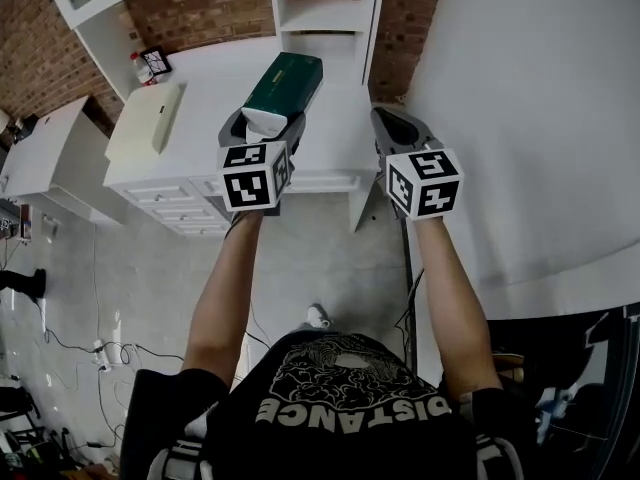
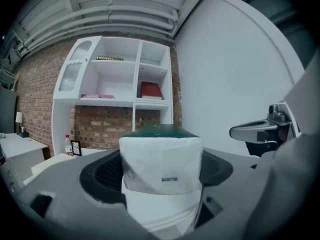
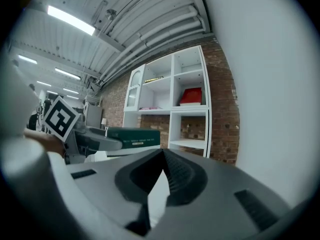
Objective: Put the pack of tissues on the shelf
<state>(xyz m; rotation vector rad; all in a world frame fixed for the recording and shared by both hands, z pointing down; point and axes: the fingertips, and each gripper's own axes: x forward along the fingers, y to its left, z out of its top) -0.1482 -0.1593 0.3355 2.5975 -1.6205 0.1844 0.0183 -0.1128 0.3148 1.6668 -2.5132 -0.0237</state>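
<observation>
Far left: a low white cabinet (image 1: 45, 153) stands apart from the counter, on a grey floor (image 1: 130, 288) with cables trailing across it
Counter: a white counter (image 1: 215, 93) with drawers (image 1: 175, 208) in its front runs along the brick wall (image 1: 200, 8); a flat cream-coloured box (image 1: 145, 120) lies on its left part
Back corner: a small bottle (image 1: 139, 68) and a little framed picture (image 1: 157, 61) stand side by side against the bricks
Left gripper: the left gripper (image 1: 265, 126) is held out roughly level over the counter's front edge, its jaws pinching the pack between the pads
Pack of tissues: the pack of tissues (image 1: 285, 83) has a green top and a white wrapped end; the white end sits in the left jaws and the green length sticks forward towards the wall; it is carried in the air and rests on no surface
Shelf: the white shelf unit (image 2: 135, 84) rises above the back of the counter with open compartments; a red box (image 2: 150, 90) sits in a right-hand compartment and a flat pink thing (image 2: 97, 96) in a left-hand one; the pack is short of the unit, in none of its compartments
Right gripper: the right gripper (image 1: 395, 128) hangs just beside the left one, apart from it and at about the same height; its jaws are pressed together at the tips with nothing between them
Right side: a plain white wall (image 1: 530, 98) fills the view beyond the right arm
</observation>
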